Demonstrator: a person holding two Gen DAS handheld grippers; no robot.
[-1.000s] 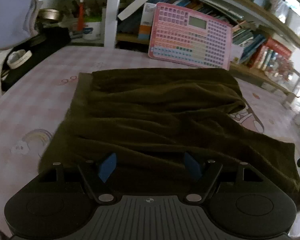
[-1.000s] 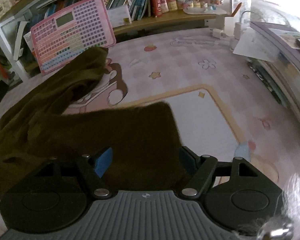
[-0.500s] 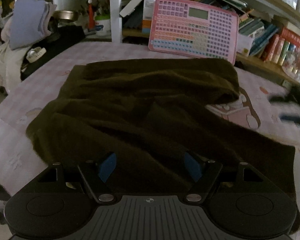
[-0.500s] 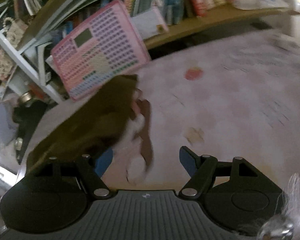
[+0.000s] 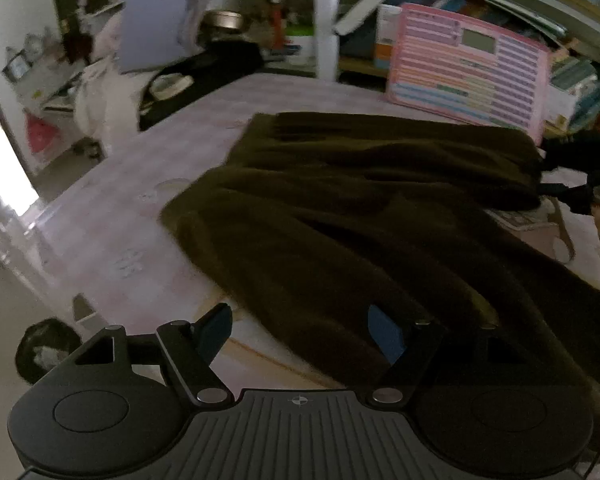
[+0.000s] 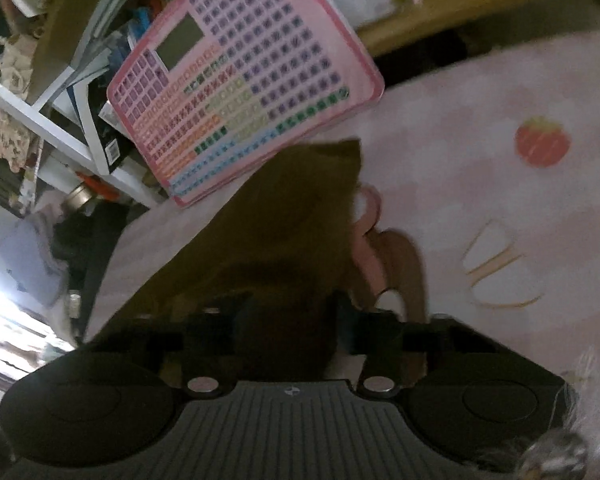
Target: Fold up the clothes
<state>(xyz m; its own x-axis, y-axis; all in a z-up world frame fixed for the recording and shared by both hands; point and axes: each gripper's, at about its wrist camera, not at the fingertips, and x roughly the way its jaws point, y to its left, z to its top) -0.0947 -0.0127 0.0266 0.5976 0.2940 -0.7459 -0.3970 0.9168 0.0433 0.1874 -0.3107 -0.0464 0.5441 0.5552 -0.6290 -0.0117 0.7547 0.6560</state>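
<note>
A dark olive-brown garment lies spread and rumpled on a pink patterned table. My left gripper is open at the garment's near edge, its right finger over the cloth and its left finger over bare table. My right gripper is open at the garment's far right corner, with cloth between its fingers; the view is blurred. The right gripper also shows in the left wrist view at the garment's far right end.
A pink toy keyboard board leans against bookshelves behind the table; it shows in the right wrist view too. Piled clothes and clutter sit at the table's far left. The table's near left edge drops to the floor.
My right gripper left the garment's near right edge and swung to its far right corner. My left gripper shifted left to the near edge, its left finger now off the cloth.
</note>
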